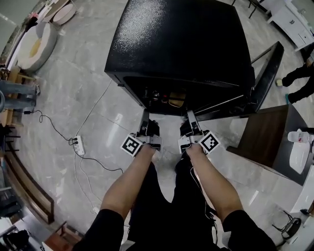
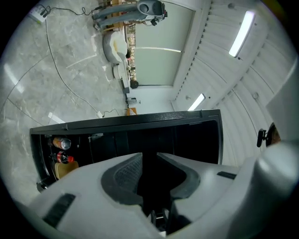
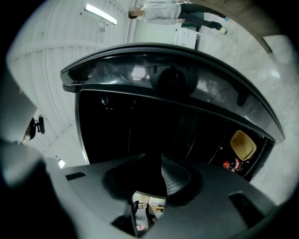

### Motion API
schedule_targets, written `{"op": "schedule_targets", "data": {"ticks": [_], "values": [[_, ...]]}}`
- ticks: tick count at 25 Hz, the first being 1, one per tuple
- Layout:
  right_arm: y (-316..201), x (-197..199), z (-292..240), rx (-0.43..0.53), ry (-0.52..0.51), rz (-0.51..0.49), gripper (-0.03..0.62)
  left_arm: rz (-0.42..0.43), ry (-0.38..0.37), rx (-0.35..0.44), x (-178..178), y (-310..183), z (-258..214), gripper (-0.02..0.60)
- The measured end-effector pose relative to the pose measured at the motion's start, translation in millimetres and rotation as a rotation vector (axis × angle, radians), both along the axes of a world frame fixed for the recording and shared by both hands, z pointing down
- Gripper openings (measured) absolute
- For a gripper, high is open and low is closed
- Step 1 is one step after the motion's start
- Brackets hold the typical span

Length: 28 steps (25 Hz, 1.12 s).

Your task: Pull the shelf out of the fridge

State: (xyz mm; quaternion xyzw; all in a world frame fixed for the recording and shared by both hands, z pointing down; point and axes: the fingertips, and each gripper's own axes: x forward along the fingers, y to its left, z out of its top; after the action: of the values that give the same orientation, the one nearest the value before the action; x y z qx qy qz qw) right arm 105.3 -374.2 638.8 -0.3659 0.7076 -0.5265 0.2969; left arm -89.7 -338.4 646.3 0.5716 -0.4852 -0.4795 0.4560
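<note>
**A:** Head view, quick.
**B:** Black fridge (image 1: 181, 44), glossy top, with its door (image 1: 267, 73) swung open to its right. The left gripper (image 1: 145, 117) and right gripper (image 1: 190, 116) sit side by side at the fridge mouth, tips just reaching the opening. A power strip (image 1: 78, 145) lies on the floor left of the fridge.

**A:** Left gripper view?
**B:** Jaws are partly apart with nothing between them, only the dark fridge cavity behind. The shelf (image 2: 120, 140) is inside the fridge and not drawn out. It shows only as a faint glossy band across the black interior, with its edges hard to trace. At the far left end of the cavity are a can (image 2: 60, 142) and a red-capped bottle (image 2: 66, 158).

**A:** Right gripper view?
**B:** Same story. Jaws are moderately parted and grip nothing, and they point into the fridge. The shelf reads as thin pale lines in the dark. A tan item (image 3: 243, 144) sits at the cavity's right end. A person (image 3: 168, 11) stands beyond the fridge.
</note>
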Motion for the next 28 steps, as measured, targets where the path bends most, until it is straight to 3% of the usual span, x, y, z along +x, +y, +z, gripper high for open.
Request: {"op": "schedule_targets", "data": {"ticks": [7, 14, 23, 28], "values": [[-26.6, -0.8, 39.5, -0.087, -0.029, 0.071, 0.094, 0.005, 0.039, -0.029, 7.3, -28.0, 30.3, 0.095], [-43.0, 7.3, 70.8, -0.157, -0.054, 0.156, 0.103, 0.044, 0.024, -0.044, 18.2, -55.1, 53.8, 0.114], [-59.3, 4.7, 82.9, -0.169, -0.162, 0.207, 0.103, 0.089, 0.014, -0.068, 28.7, -85.5, 66.5, 0.147], [-66.6, 4.7, 92.3, -0.189, -0.149, 0.235, 0.106, 0.065, 0.038, -0.114, 27.1, -91.5, 82.6, 0.147]]}}
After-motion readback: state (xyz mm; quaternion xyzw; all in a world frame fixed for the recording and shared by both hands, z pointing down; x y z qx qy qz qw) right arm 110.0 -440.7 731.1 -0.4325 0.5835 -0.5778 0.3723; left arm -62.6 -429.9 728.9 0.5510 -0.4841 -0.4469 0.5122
